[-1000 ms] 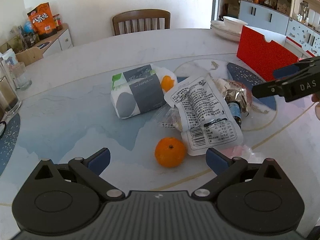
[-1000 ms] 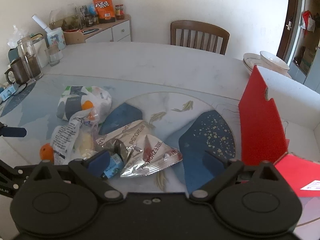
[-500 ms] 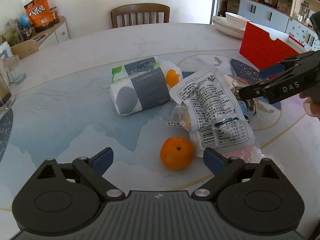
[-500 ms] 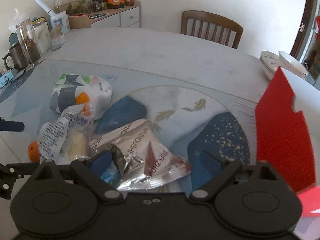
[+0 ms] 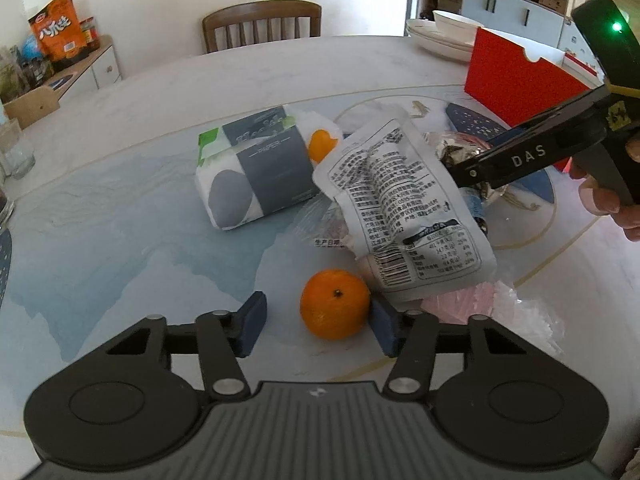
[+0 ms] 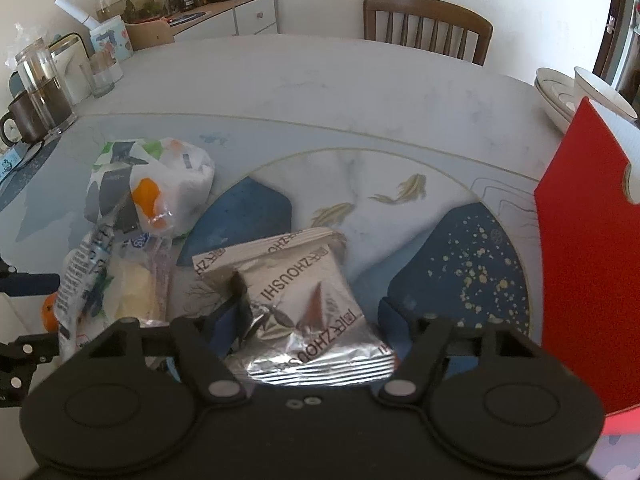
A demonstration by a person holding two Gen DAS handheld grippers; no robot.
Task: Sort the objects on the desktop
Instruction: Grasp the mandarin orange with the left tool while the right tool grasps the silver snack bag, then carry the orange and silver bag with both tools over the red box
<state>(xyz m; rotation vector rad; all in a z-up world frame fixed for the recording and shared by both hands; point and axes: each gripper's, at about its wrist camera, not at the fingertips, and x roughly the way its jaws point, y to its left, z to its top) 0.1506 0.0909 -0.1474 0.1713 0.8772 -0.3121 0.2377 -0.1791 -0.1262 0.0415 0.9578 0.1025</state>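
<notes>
In the left wrist view an orange tangerine (image 5: 335, 304) sits on the table between the blue pads of my left gripper (image 5: 318, 322), whose jaws stand around it, open, with a gap on the left side. A white printed pouch (image 5: 404, 208) and a tissue pack (image 5: 256, 168) lie behind it. In the right wrist view my right gripper (image 6: 304, 312) is open around a silver foil snack bag (image 6: 308, 312). The right gripper also shows in the left wrist view (image 5: 520, 156).
A red open box (image 5: 516, 80) stands at the right, also in the right wrist view (image 6: 580, 260). Stacked white bowls (image 6: 576, 88) sit behind it. A glass jar and a mug (image 6: 36, 96) stand at the far left. A wooden chair (image 5: 262, 24) is beyond the table.
Both grippers moved forward and down. The left jaws narrowed around the tangerine. The right gripper came over the silver foil bag and its jaws narrowed.
</notes>
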